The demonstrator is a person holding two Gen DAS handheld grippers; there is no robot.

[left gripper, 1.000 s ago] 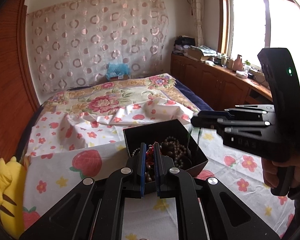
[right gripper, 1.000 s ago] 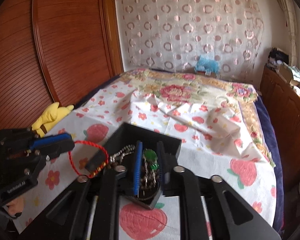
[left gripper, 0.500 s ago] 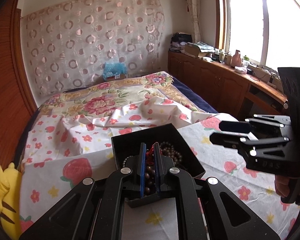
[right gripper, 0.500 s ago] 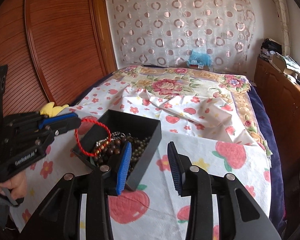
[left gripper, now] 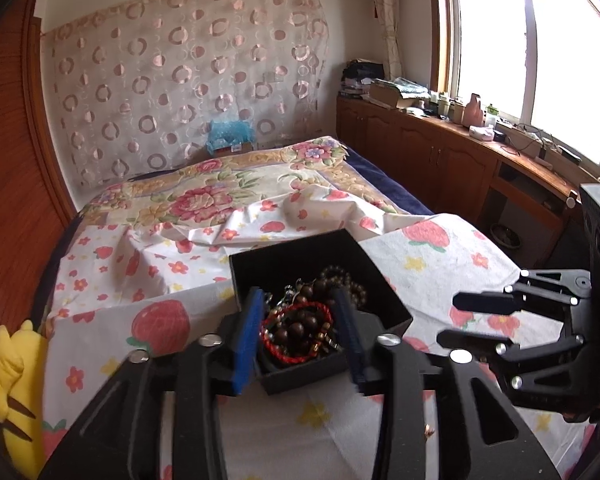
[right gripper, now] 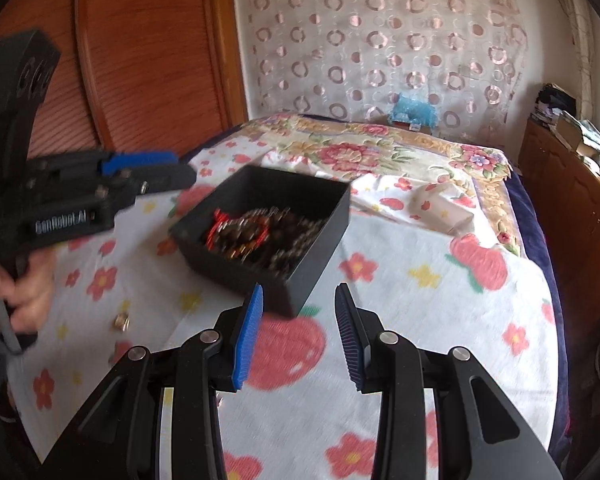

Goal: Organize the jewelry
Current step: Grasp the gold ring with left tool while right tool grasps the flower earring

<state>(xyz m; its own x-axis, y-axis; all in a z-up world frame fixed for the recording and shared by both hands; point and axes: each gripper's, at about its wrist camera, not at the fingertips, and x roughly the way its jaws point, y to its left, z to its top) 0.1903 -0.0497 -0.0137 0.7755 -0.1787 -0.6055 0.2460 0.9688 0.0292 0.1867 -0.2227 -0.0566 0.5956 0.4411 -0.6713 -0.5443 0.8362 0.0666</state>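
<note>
A black open box (left gripper: pixel 384 300) (right gripper: pixel 320 232) sits on the flowered bedsheet and holds a heap of bead bracelets. A red cord bracelet (left gripper: pixel 296 336) (right gripper: pixel 220 228) lies on top of brown wooden beads (left gripper: pixel 344 284). My left gripper (left gripper: pixel 300 332) is open, its blue pads either side of the box's near part, above the jewelry; it also shows in the right wrist view (right gripper: pixel 172 174). My right gripper (right gripper: pixel 300 336) is open and empty, just short of the box's near corner; it shows in the left wrist view (left gripper: pixel 468 320) to the right of the box.
A small gold-coloured piece (right gripper: pixel 121 322) lies on the sheet left of the box. A yellow plush toy (left gripper: pixel 16 384) lies at the bed's left edge. Wooden cabinets (left gripper: pixel 440 160) run along the right wall, a wooden wardrobe (right gripper: pixel 140 60) on the left.
My left gripper has opened and let the red cord bracelet drop into the box. My right gripper opened, released its beads into the box and drew back.
</note>
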